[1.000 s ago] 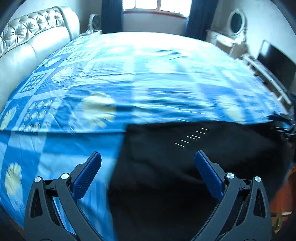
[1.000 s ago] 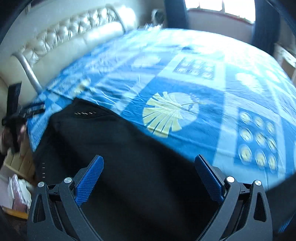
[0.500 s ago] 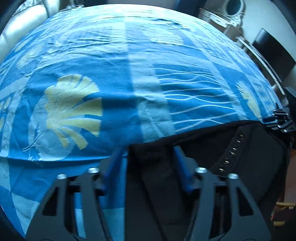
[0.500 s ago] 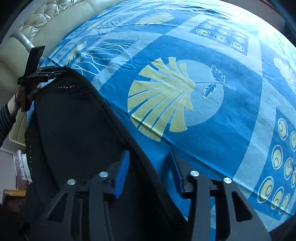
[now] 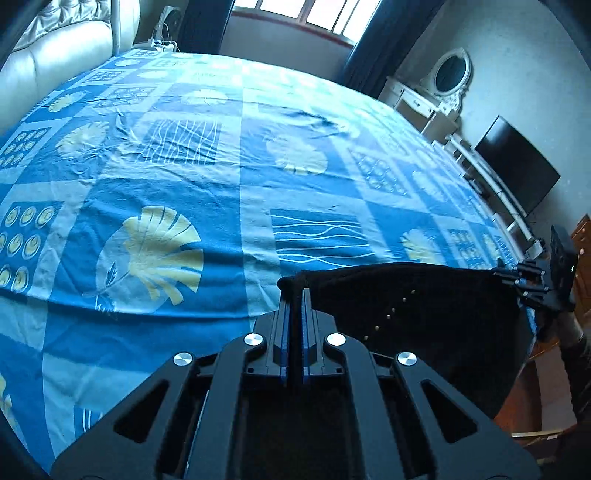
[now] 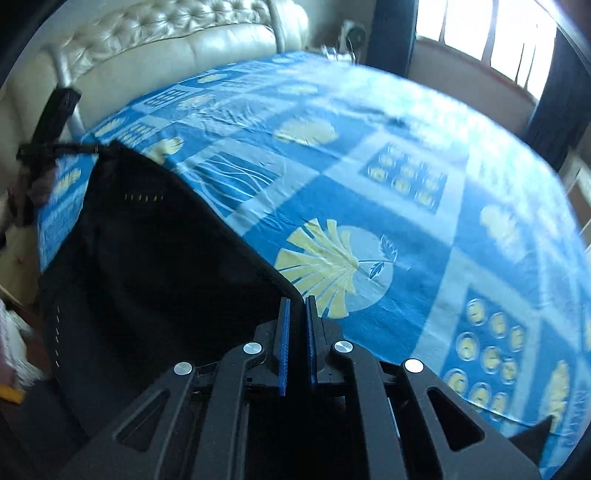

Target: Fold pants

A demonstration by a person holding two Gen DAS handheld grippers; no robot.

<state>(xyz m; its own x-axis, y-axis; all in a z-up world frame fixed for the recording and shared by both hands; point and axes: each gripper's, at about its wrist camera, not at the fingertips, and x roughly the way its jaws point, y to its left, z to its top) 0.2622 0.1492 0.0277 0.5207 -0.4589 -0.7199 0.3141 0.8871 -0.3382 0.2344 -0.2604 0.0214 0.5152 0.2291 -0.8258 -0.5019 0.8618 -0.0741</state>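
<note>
Black pants hang stretched between two handheld grippers above the near edge of a bed, the top hem pulled into a taut line and the rest of the cloth dropping out of sight below. The left gripper has its jaws pressed together on one upper corner of the pants, a small fold of black cloth poking up between the blue pads. The right gripper has its jaws clamped on the opposite corner, where the dark hem runs straight into the narrow slot between its pads. In each wrist view the other gripper appears at the far end of the cloth, its grip on the far corner matching. A short row of pale stitches marks the fabric near the top edge.

Behind the pants spreads a blue bedsheet printed with yellow shells and wavy squares, lightly rumpled and bare of other clothing. A cream tufted headboard lines one side, a window the far end, and a dark television stands off the other side.

The step appears to be the lift and spread before laying the garment down. The next move likely calls for carrying both corners forward together, keeping the hem level and taut, so the pants settle flat on the sheet without bunching.
</note>
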